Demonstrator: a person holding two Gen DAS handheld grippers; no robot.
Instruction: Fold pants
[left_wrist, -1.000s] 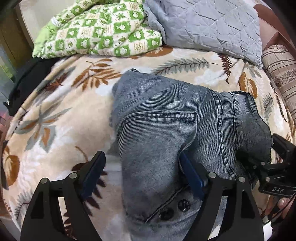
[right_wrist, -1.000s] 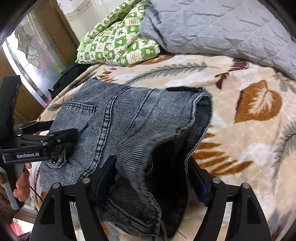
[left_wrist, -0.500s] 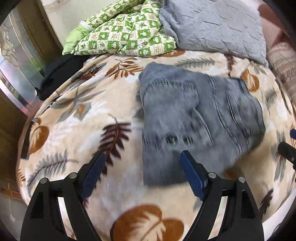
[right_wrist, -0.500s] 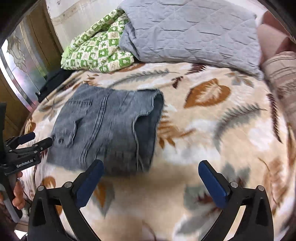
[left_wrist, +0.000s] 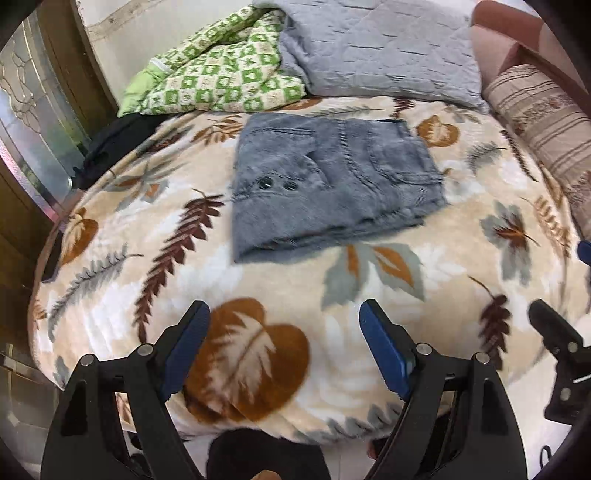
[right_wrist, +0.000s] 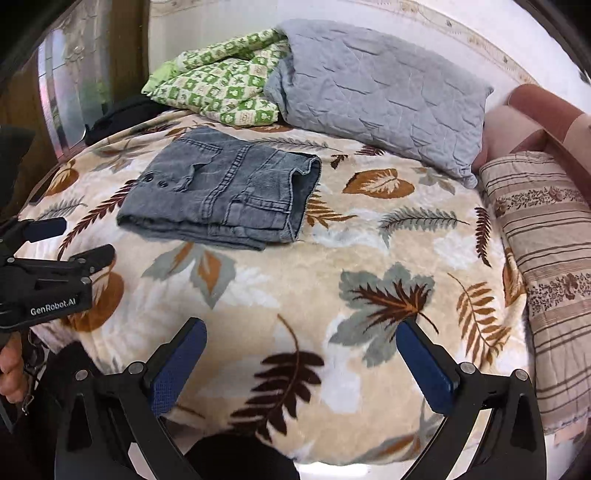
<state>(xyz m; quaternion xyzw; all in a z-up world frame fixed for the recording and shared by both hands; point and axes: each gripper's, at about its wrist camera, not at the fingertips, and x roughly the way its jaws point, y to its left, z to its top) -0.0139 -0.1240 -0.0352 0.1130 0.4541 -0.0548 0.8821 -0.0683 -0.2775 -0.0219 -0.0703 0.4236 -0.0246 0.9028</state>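
Left wrist view is showing the pants lying folded into a compact grey denim bundle on the bed, near the green quilt and the grey pillow at the head end. A second ago both grippers were right on the denim; now both are sitting well back toward the near edge of the bed, with bare blanket between them and the bundle. The left gripper is holding its fingers apart with nothing between them. The right gripper is standing with its fingers wide apart and empty too; its jaws have just been opening, letting go of the hem fold they had around them a second ago. In the right wrist view the bundle is looking layered, its two buttons facing up and the open cuff edge turned toward the striped pillow. Judging by the release and the retreat, the folding is looking finished, or very nearly so, with the pants left resting free of both grippers
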